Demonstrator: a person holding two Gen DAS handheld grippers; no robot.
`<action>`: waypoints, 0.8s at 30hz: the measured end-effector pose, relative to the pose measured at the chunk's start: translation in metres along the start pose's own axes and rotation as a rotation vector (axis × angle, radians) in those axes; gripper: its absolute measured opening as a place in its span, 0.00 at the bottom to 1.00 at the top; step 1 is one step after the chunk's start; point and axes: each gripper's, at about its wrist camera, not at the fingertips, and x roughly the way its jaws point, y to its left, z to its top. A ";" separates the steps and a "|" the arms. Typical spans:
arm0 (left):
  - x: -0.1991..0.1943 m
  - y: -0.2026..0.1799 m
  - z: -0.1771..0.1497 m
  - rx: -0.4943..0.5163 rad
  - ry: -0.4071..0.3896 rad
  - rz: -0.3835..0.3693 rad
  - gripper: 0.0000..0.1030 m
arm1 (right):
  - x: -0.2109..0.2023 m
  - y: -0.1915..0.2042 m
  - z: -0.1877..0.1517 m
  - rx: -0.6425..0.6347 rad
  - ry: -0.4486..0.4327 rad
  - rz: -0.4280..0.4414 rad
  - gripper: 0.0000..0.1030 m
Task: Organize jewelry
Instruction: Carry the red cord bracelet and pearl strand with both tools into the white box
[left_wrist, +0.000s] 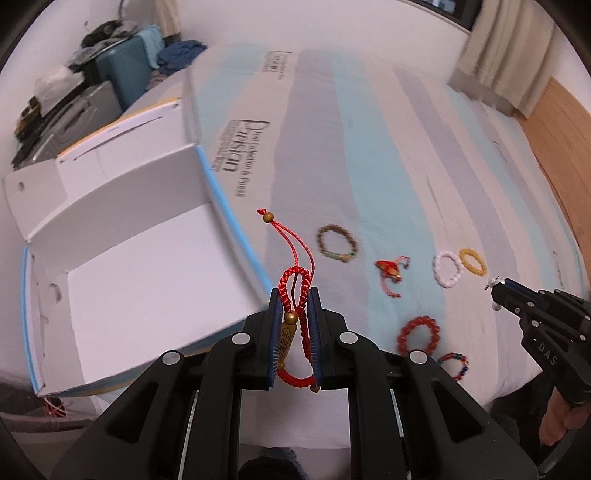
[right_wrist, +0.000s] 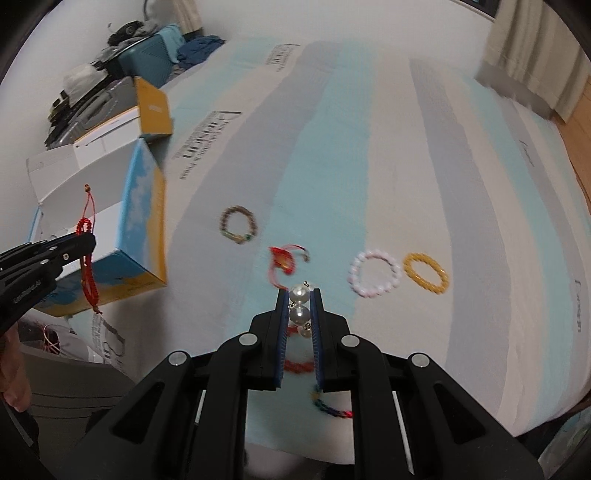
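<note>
A: What does the left gripper (left_wrist: 295, 295) have?

B: Its jaws are clamped on a red braided cord bracelet (left_wrist: 301, 295) with a gold tube charm (left_wrist: 286, 341). The bracelet's long axis runs along the fingers, and its two thin tails with a small gold bead (left_wrist: 268, 217) point out past the fingertips toward the white box (left_wrist: 147, 258).

A: And seen from the other side?

B: In the right wrist view the same bracelet hangs lengthwise from the left gripper (right_wrist: 88, 236), in front of the box's blue and yellow wall (right_wrist: 142, 236), raised off the striped bedsheet (right_wrist: 332, 147).

A: The right gripper (right_wrist: 299, 295)?

B: Closed on a short string of pearls (right_wrist: 300, 308) — the beads line up along the fingers, the end one poking out at the tips.

A: What lies to the right of the box?

B: On the sheet, nearest first — a brown bead bracelet (left_wrist: 337, 243), a red knotted piece (left_wrist: 391, 271), a white bead bracelet (left_wrist: 447, 269) and a yellow one (left_wrist: 472, 261) just beside it. Nearer the camera lie a red bead bracelet (left_wrist: 418, 334) and a multicoloured one (left_wrist: 455, 365).
</note>
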 end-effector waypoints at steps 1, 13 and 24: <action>-0.001 0.005 0.000 -0.005 0.000 0.007 0.13 | 0.000 0.008 0.003 -0.010 -0.003 0.005 0.11; -0.019 0.097 0.000 -0.125 -0.007 0.121 0.13 | 0.007 0.107 0.038 -0.134 -0.032 0.078 0.11; -0.025 0.189 -0.013 -0.237 0.042 0.216 0.14 | 0.024 0.214 0.064 -0.258 -0.016 0.137 0.11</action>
